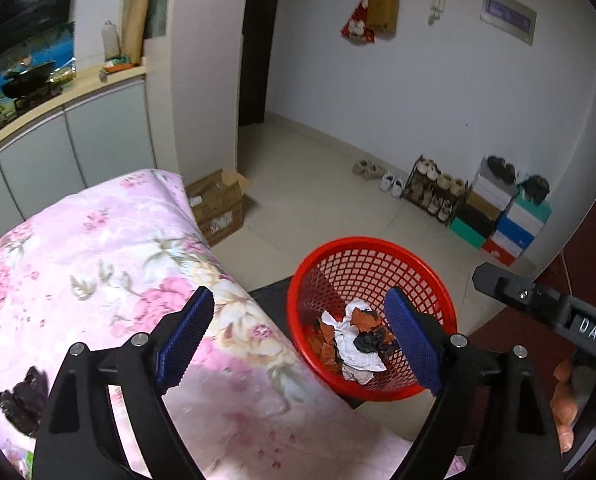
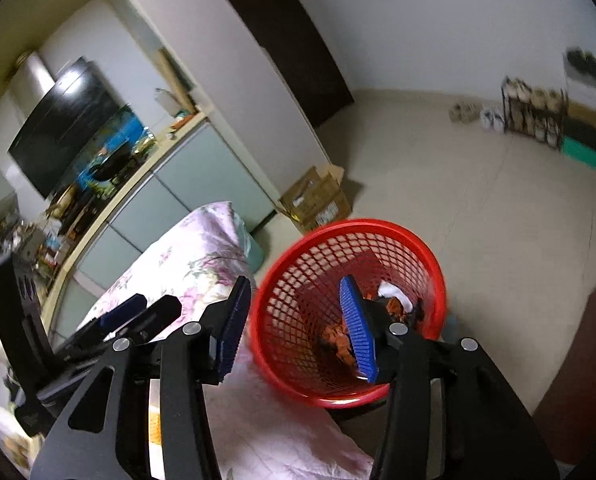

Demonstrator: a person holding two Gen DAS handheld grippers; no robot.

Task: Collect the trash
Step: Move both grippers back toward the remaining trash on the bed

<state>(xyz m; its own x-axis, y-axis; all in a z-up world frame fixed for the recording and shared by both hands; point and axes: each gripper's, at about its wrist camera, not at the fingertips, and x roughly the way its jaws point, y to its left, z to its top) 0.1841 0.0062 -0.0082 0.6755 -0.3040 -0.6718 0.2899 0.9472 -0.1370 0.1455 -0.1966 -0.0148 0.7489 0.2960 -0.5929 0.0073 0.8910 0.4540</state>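
Left wrist view:
- The left gripper (image 1: 298,334) has its jaws spread wide, with nothing between the blue pads (image 1: 185,336).
- Legible writing: "DAS" in white letters on the body of the right gripper (image 1: 538,304), which enters from the right of the jaws, with a hand (image 1: 570,404) on its handle.
- The red basket (image 1: 438,280), a round mesh bin, stands upright with its mouth facing up, just ahead of the right-hand jaw, whose pad overlaps its rim.
- Crumpled trash (image 1: 358,344) in white, orange and black lies at the bottom of the basket.
- A dark crumpled scrap (image 1: 19,400) lies on the floral quilt (image 1: 97,248), to the left of the left-hand jaw.
- Further ahead stand a cardboard box (image 1: 217,208) on the floor, a shoe rack (image 1: 434,192) and stacked shoe boxes (image 1: 502,216) against the wall. The printing on the boxes is too small to read.

Right wrist view:
- The right gripper (image 2: 298,332) also has its jaws wide apart and holds nothing.
- The red basket (image 2: 281,280) sits between and ahead of the jaws. The right-hand pad (image 2: 358,332) overlaps its interior, with the trash (image 2: 394,300) beside that pad.
- The left gripper (image 2: 109,324) lies to the left of the jaws, over the floral quilt (image 2: 185,256).
- This view is motion-blurred. No writing is legible.
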